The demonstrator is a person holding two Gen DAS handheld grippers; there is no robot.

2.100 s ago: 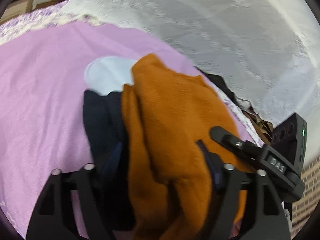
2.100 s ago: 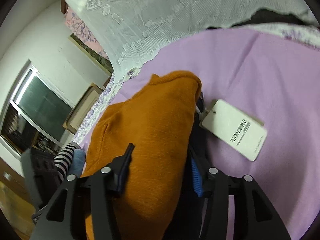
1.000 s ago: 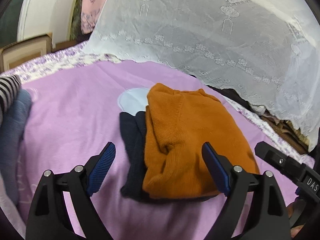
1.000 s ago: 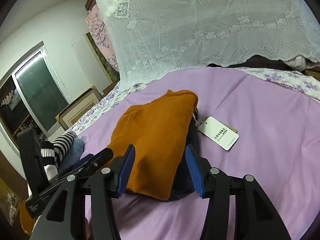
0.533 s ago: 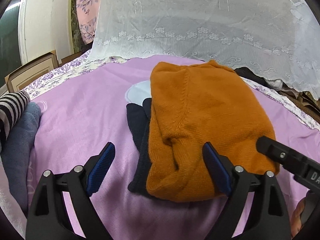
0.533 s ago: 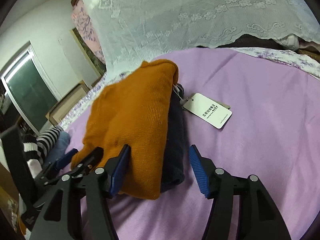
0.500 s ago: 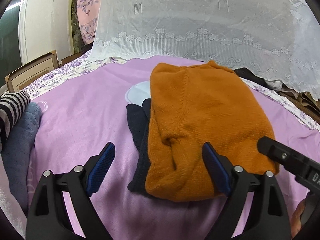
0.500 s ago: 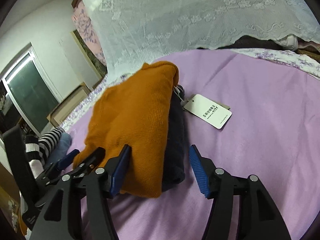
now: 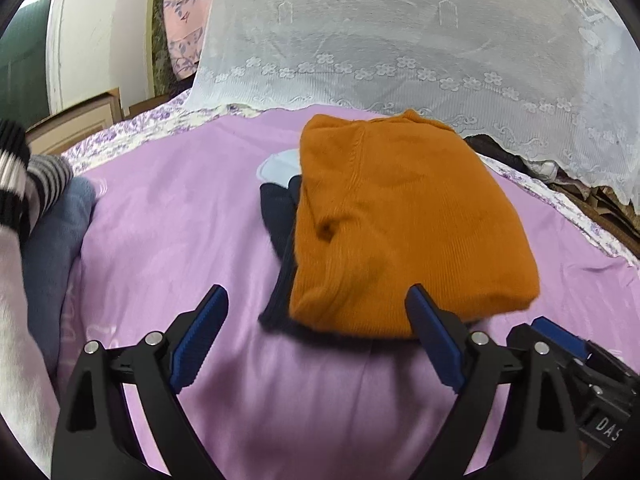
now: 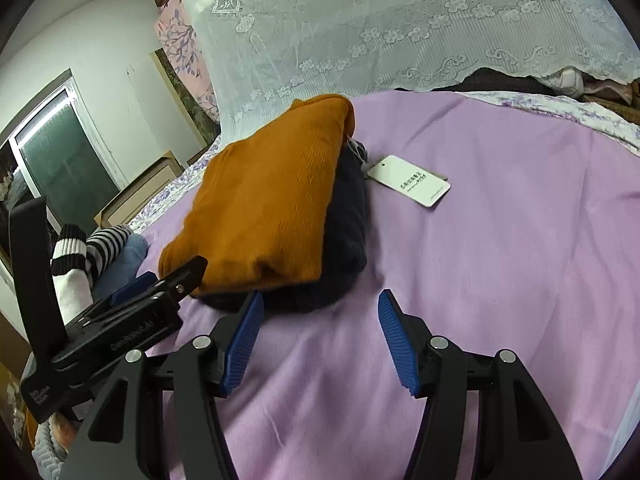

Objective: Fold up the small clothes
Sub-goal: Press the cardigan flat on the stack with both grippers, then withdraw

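Our left gripper (image 9: 316, 332) has its blue ribbed pads (image 9: 200, 336) standing wide apart with nothing between them; our right gripper (image 10: 318, 336) is parted too, its jaws having just been opening, and only bare cloth lies in the gap; two seconds ago both were clamped around the bundle, so we have let go and backed off toward six o'clock. The folded rust-orange knit sweater (image 9: 400, 220) now rests free at twelve o'clock from the left pads, stacked on a folded dark navy knit garment (image 10: 348, 232) that pokes out along its edge; a white paper hang tag (image 10: 410, 184) trails at one o'clock in the right view; both lie on the lilac satin bedspread (image 10: 500, 260). We judge this piece done and the stack placed; at nine o'clock a striped black-and-white sleeve (image 9: 24, 176) over a blue-grey garment (image 9: 52, 256) looks like what comes next; white lace netting (image 9: 400, 40) hangs beyond.
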